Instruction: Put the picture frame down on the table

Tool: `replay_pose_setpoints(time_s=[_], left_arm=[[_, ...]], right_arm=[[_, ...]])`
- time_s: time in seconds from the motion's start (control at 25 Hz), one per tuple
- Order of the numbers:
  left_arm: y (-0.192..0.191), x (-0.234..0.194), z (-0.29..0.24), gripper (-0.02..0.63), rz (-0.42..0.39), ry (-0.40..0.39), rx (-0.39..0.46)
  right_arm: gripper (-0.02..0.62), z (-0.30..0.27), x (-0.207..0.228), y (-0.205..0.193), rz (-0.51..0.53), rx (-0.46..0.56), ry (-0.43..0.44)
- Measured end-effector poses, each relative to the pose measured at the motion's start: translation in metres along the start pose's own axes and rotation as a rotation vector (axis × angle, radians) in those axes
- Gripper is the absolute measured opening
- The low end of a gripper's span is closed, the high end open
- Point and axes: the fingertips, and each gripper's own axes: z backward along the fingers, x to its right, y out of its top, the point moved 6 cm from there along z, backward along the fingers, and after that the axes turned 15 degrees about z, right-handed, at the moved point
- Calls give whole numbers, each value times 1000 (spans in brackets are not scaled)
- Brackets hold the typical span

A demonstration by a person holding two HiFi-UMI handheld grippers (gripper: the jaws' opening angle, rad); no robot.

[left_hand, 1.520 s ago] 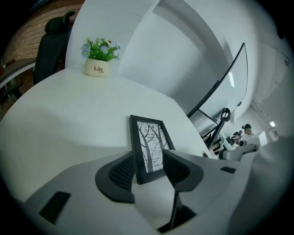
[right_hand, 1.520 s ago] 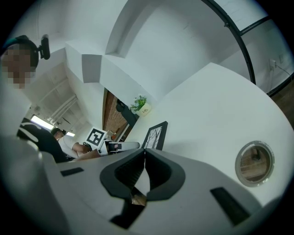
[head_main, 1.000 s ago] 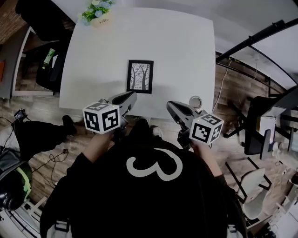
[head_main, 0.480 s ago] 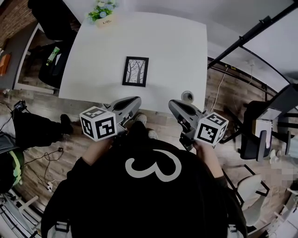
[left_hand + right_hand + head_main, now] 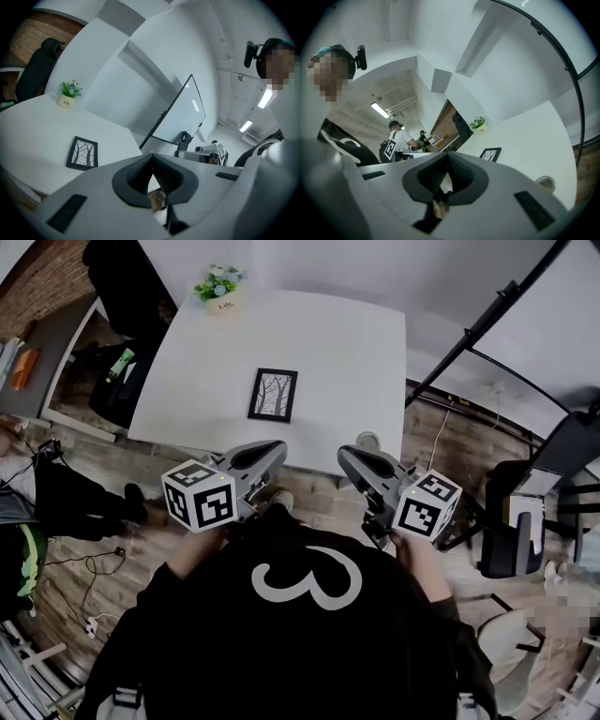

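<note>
The black picture frame (image 5: pixel 273 395) with a tree print lies flat on the white table (image 5: pixel 328 343), near its front middle. It also shows in the left gripper view as the frame (image 5: pixel 82 153) and in the right gripper view as the frame (image 5: pixel 490 153). My left gripper (image 5: pixel 274 448) hangs in front of the table's near edge, shut and empty, its jaws (image 5: pixel 151 159) meeting at the tip. My right gripper (image 5: pixel 345 456) is level with it on the right, shut with nothing in it, seen from its own camera as the gripper (image 5: pixel 448 157). Both are well short of the frame.
A small potted plant (image 5: pixel 220 287) stands at the table's far left corner. A small round dish (image 5: pixel 367 440) sits at the near right edge. A dark chair (image 5: pixel 117 381) is left of the table, a black whiteboard stand (image 5: pixel 478 329) and another chair (image 5: pixel 511 521) are to the right.
Both grippers have drawn back from over the table's front edge and risen. The table and frame now look smaller and farther away. The frame has not moved.
</note>
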Motion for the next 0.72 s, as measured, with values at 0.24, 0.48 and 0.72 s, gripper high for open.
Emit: replay_pose_setpoints(time_s=[0.24, 0.48, 0.72], left_arm=[[2, 19, 4, 15, -36, -41, 21], [12, 32, 9, 15, -72, -75, 44], [17, 41, 11, 15, -100, -93, 50]], right_arm=[[23, 9, -8, 10, 55, 2, 7], [23, 19, -9, 24, 98, 14, -25], [23, 26, -13, 30, 132, 23, -37]])
